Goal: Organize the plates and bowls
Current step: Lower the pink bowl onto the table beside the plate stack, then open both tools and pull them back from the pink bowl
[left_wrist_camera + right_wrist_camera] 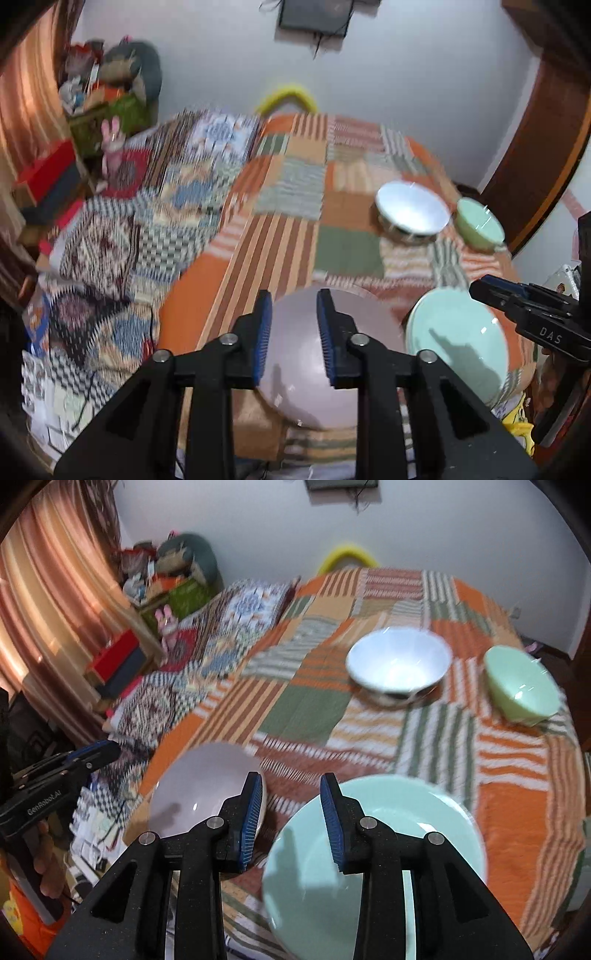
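Left wrist view: the left gripper (294,336) hangs parted over the pink plate (295,384). The right gripper (292,819), "DAS" on its side, gapes above the green plate (436,812); the left reads "GenRobot.AI". Beyond stand a white bowl (399,661) and green bowl (521,683).

Both cams are wrist fisheyes looking forward along their own fingers, angled down over the near edge of the bed with the patchwork blanket (280,221), facing the far white wall (406,74).

Left wrist view sits close above the pink plate (295,339). Right wrist view sits close above the mint plate (388,812).

Overlap is large: both see both plates, the white bowl (399,664), the green bowl (521,685), the blanket and the curtain (48,602). Each cam also catches the other gripper at its frame edge: right gripper (480,288) in the left view, left gripper (107,751) in the right view.
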`<state>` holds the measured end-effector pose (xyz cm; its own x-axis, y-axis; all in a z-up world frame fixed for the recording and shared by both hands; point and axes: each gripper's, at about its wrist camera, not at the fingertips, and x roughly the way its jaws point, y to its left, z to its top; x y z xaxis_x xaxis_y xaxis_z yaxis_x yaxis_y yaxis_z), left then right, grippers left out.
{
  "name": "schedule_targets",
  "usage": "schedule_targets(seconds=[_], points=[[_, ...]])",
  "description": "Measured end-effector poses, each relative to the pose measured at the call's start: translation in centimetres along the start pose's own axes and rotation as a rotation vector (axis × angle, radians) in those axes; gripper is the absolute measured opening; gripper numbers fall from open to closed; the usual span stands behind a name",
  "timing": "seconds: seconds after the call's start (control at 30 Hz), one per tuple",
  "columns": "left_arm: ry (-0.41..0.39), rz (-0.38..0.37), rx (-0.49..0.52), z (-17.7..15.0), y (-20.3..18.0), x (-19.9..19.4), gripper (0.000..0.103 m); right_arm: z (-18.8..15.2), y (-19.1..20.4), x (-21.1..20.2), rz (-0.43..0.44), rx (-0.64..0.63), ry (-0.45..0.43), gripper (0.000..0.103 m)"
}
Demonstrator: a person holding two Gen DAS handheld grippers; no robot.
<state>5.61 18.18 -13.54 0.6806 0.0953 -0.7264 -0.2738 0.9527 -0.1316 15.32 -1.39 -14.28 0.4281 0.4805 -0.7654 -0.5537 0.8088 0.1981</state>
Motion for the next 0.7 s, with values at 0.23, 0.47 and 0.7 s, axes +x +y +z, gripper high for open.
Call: schedule_targets(seconds=[0.23,0.47,0.7], points=[[-0.126,-0.035,0.072,4.0,-4.1,-1.8,0.042,1.8,-2.4,-4.3,-0.048,0.035,-0.135,0.042],[-0.160,-0.066,0.131,7.0,-7.4,-0.8,0.047,3.4,-4.7,-6.5,-0.090,0.070,-0.230,0.044],[-0.162,-0.079,0.160,10.4,-9.4,2.5,0.054,5.6,-7.2,-6.4,-0.110,0.102,-0.257,0.044]])
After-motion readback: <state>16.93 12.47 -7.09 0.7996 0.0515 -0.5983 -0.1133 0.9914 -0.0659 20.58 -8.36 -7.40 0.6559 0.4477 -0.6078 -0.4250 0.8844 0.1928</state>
